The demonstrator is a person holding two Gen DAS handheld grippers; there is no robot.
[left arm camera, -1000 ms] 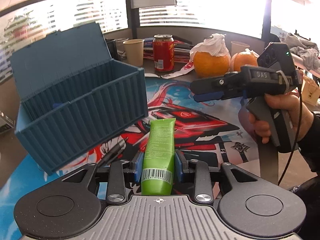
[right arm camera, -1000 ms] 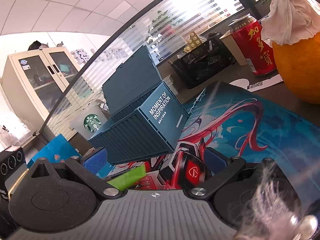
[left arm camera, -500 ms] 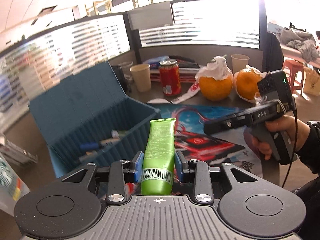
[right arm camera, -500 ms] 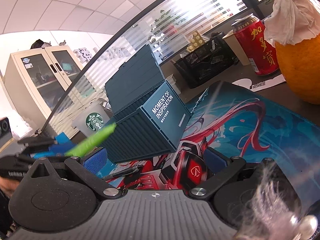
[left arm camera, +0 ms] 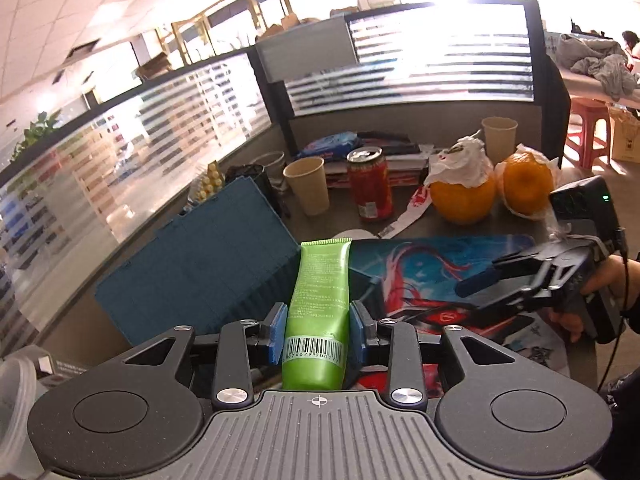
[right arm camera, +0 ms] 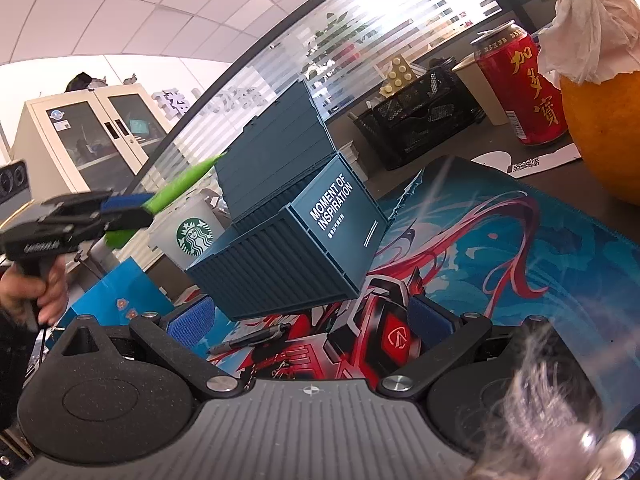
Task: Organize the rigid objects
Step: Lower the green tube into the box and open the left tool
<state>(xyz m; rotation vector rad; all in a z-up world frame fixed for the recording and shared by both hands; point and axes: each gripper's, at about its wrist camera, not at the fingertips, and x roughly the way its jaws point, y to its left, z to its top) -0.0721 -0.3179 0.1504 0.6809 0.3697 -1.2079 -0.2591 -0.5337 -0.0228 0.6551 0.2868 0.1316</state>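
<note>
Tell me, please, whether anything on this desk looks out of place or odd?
Yes: a dark pen lies loose on the colourful mat, just in front of the blue box rather than in it. Behind, crumpled white paper sits draped over an orange.

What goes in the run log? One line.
left gripper: shut on green tube | right gripper: open, empty | blue box: lid open
</note>
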